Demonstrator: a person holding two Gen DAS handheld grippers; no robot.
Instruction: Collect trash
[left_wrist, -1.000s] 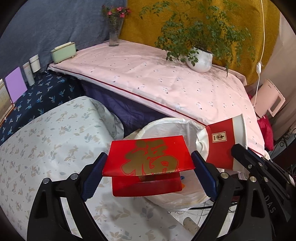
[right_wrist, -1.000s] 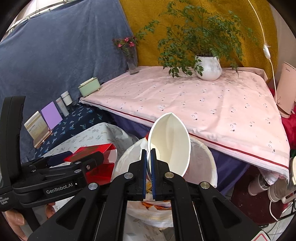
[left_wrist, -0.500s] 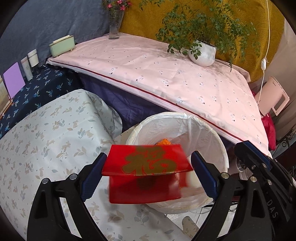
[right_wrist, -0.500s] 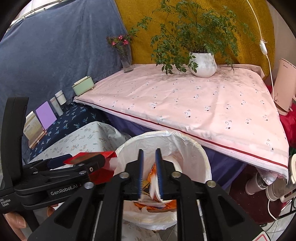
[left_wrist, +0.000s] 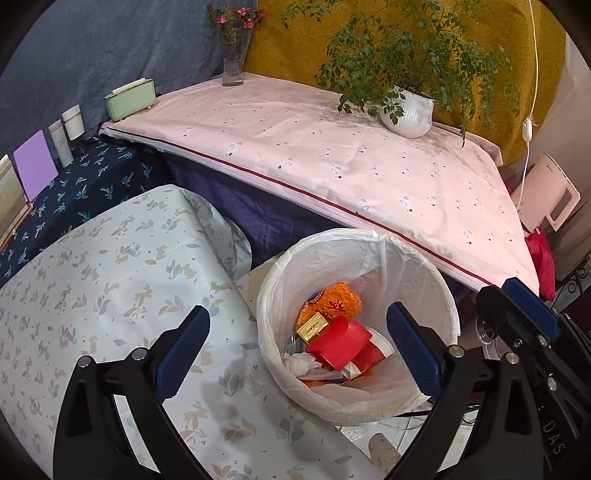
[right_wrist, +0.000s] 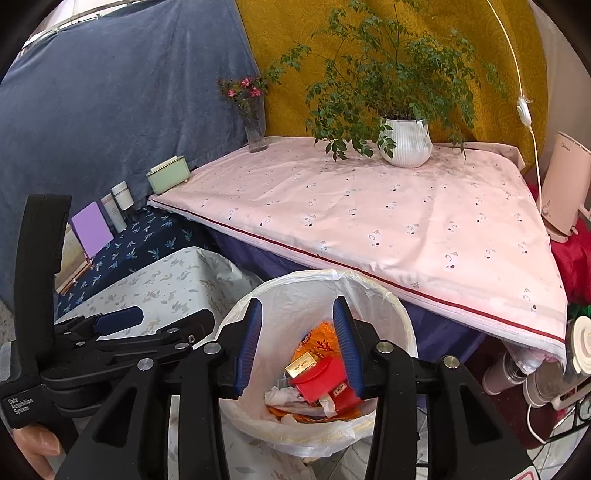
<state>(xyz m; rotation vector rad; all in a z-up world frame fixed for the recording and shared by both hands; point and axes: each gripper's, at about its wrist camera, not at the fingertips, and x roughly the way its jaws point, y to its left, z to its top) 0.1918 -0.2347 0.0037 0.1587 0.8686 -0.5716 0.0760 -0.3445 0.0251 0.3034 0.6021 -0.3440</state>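
Note:
A round bin with a white bag liner (left_wrist: 354, 236) (right_wrist: 373, 284) stands on the floor below both grippers. Inside lie a red box (left_wrist: 340, 345) (right_wrist: 317, 380), a red and white paper cup (left_wrist: 373, 356), an orange wrapper (left_wrist: 332, 299), a small gold box (left_wrist: 314, 325) and white tissue (right_wrist: 280, 397). My left gripper (left_wrist: 295, 328) hangs over the bin's near rim, its jaws opening wide with nothing held between them. My right gripper (right_wrist: 297, 314) is above the bin mouth, its jaws opening and empty too.
A table under a pink cloth (left_wrist: 332, 147) lies behind the bin, bearing a potted plant (left_wrist: 410, 110), a flower vase (left_wrist: 232, 62) and a green box (left_wrist: 129, 98). A leaf-print cloth surface (left_wrist: 92, 277) lies left of the bin. A hand (right_wrist: 33, 454) grips the left tool.
The red box left my left gripper and dropped into the bin. My right gripper went from shut on the paper cup to open, and the cup fell into the bin.

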